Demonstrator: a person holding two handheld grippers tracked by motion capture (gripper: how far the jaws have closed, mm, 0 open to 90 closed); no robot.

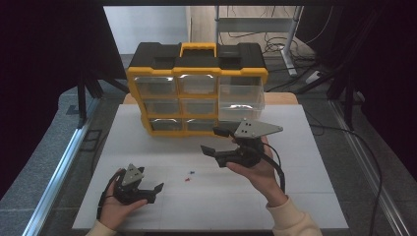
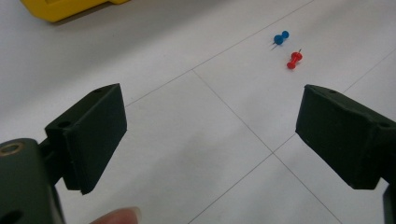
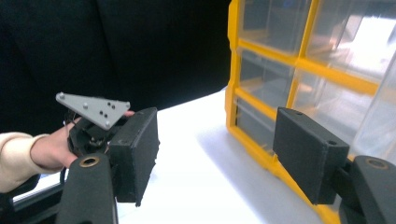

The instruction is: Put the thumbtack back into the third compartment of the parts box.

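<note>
A blue pushpin [image 1: 192, 172] [image 2: 280, 38] and a red pushpin [image 1: 187, 180] [image 2: 293, 60] lie close together on the white table top [image 1: 295, 196]. My left gripper [image 1: 151, 179] [image 2: 212, 135] rests low at the front left and points toward the pins. It is open, with bare table between its jaws. My right gripper [image 1: 214, 140] [image 3: 219, 154] hovers open above the table, just in front of the yellow and black drawer organizer [image 1: 196, 64] [image 3: 261, 140], with nothing between its jaws. The right gripper view also catches the left gripper [image 3: 93, 121] farther off in its hand.
The organizer stands at the back middle with several clear drawers. One drawer [image 1: 241, 102] on its right side sticks out further than the others. Metal rails [image 1: 64, 162] run along both sides of the table, and cables lie on the floor behind.
</note>
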